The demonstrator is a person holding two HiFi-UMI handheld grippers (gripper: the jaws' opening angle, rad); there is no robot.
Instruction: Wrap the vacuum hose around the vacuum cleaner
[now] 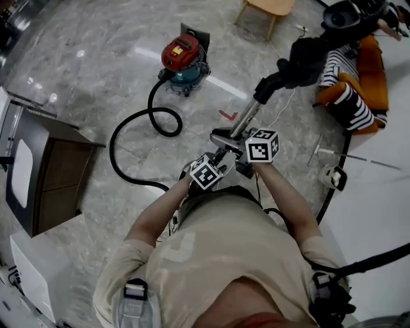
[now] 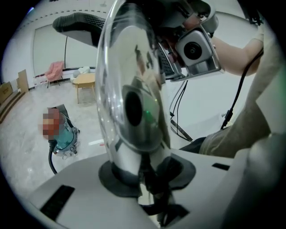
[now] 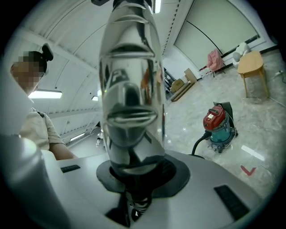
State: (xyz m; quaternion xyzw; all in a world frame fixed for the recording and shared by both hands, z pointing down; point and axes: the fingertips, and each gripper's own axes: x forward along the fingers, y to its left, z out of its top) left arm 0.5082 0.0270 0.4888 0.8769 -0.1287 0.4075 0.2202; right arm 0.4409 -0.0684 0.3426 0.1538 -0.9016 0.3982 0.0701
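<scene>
You had the left tongs [image 2: 143, 173] and right tongs [image 3: 132, 179] both clamped on the tube [image 1: 247, 118], side by side, hose [image 1: 111, 148] looping over the floor [image 1: 96, 64] to the vacuum [image 1: 182, 61].

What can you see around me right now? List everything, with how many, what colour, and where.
red and teal canister vacuum cleaner: one, on the floor ahead
black flexible hose: one, looping across the floor from the cleaner
chrome wand tube: one, held in both grippers
light wooden table: one, top edge
dark brown cabinet: one, left
red floor mark: one, beside the tube
seated person: one, striped and orange clothing, upper right
left gripper: white, shut on the tube
right gripper: white, shut on the tube
</scene>
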